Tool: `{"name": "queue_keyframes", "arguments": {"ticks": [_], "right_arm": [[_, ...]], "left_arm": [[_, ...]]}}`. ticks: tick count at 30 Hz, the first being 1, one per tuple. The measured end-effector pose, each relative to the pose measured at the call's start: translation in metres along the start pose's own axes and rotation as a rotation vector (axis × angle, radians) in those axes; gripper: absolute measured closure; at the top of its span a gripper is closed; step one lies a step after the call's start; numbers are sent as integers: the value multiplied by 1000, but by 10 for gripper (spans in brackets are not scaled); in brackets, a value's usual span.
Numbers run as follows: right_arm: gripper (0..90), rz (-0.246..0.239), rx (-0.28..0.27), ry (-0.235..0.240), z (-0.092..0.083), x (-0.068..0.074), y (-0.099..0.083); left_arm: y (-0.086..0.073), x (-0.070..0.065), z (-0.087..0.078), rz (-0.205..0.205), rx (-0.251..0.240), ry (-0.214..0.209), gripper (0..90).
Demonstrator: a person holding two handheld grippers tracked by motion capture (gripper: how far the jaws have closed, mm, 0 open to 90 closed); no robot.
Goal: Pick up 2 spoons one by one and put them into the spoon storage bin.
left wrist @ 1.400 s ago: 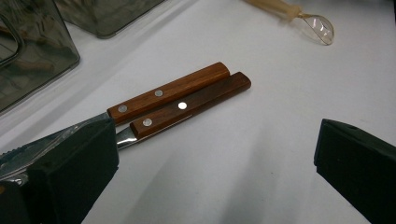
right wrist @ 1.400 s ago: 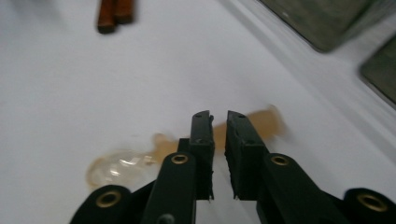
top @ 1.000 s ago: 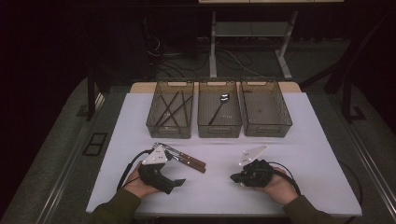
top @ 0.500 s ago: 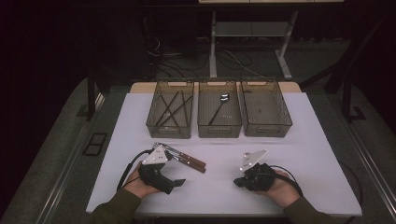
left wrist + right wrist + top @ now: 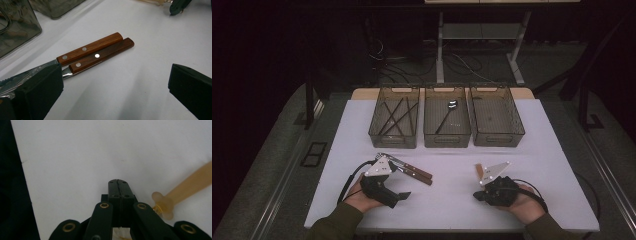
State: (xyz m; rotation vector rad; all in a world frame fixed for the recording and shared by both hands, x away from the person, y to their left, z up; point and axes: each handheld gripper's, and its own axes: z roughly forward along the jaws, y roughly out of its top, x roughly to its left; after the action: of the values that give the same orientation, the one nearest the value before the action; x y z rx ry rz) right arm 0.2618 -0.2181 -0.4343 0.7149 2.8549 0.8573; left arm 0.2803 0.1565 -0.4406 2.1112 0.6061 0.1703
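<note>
Two knives with brown wooden handles (image 5: 100, 51) lie side by side on the white table (image 5: 452, 165), blades toward my left gripper (image 5: 115, 75). Its jaws stand wide open: the left jaw covers the blades and the handles reach out past it. From above, the knives (image 5: 412, 172) lie just right of my left gripper (image 5: 398, 184). My right gripper (image 5: 118, 183) is shut on nothing and lies low over the table. A tan handle (image 5: 186, 188) rests right beside it. In the high view my right gripper (image 5: 477, 196) sits at the front right, with the tan handle (image 5: 480, 171) behind it.
Three clear bins stand in a row at the back: the left bin (image 5: 377, 131) holds dark sticks, the middle bin (image 5: 447, 136) a spoon (image 5: 448, 112), and the right bin (image 5: 499, 135) looks bare. The table's front edge (image 5: 23, 195) runs close to my right gripper.
My right gripper has slid a little to the right along the table's front. The left gripper and the knives have stayed put.
</note>
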Motion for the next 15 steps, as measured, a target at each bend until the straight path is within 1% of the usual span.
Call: {"name": "queue_keyframes", "arguments": {"ticks": [2,5,6,9,10,13,15], "right_arm": [[898,17,2,-5,-3,-1,-3],[898,19,11,-29,-8,-5,-9],[898,27,12,-28,-9,-5,-11],[898,46,16,-53,-14,-10,-17],[898,57,14,-54,-15,-11,-19],[898,67,9,-55,-16,-14,-22],[898,63,10,-58,-16,-14,-22]], "left_arm": [[0,0,0,0,0,0,0],[0,0,0,0,0,1,0],[0,0,0,0,0,1,0],[0,0,0,1,1,1,0],[0,0,0,1,1,2,0],[0,0,0,2,2,2,0],[0,0,0,1,2,2,0]]}}
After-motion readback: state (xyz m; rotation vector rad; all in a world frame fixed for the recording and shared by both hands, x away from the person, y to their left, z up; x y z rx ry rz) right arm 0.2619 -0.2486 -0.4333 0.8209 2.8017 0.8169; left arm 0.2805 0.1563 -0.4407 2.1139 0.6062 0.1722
